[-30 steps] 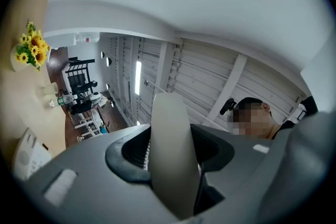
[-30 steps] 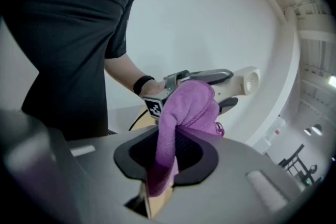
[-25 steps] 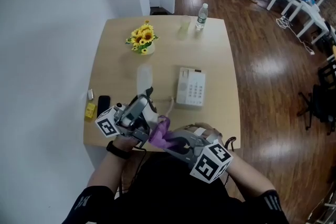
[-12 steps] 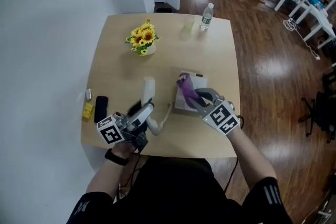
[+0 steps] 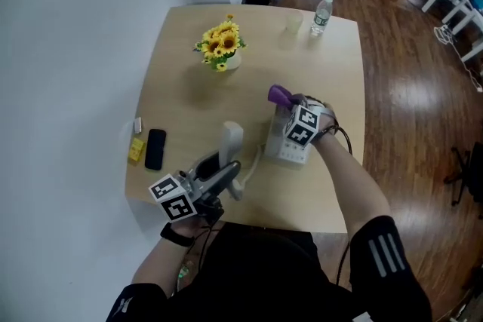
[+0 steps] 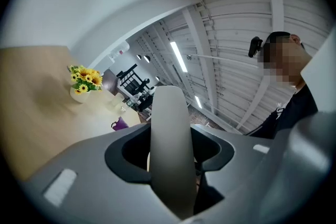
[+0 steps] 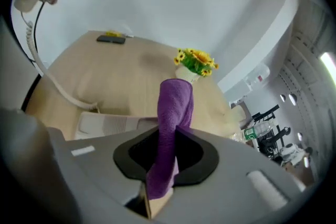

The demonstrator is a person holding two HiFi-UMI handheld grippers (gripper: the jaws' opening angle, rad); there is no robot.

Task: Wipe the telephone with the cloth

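Note:
The white telephone base (image 5: 289,147) lies on the wooden table (image 5: 196,105), right of centre. My right gripper (image 5: 287,105) hangs over the base's far end, shut on a purple cloth (image 5: 280,94) that sticks out past its jaws. In the right gripper view the cloth (image 7: 174,113) stands between the jaws, with the base (image 7: 107,124) just beneath. My left gripper (image 5: 228,171) at the front left is shut on the white handset (image 5: 232,141), lifted off the base. A coiled cord (image 5: 252,161) links handset and base. The handset (image 6: 169,144) fills the left gripper view.
A vase of sunflowers (image 5: 222,46) stands at the back left. A water bottle (image 5: 322,14) and a clear glass (image 5: 293,24) are at the far edge. A black phone (image 5: 155,149), a yellow item (image 5: 136,151) and a small white item (image 5: 138,124) lie near the left edge.
My right gripper has carried the purple cloth from near my body forward and over the telephone base. My left gripper has kept hold of the handset at the front left.

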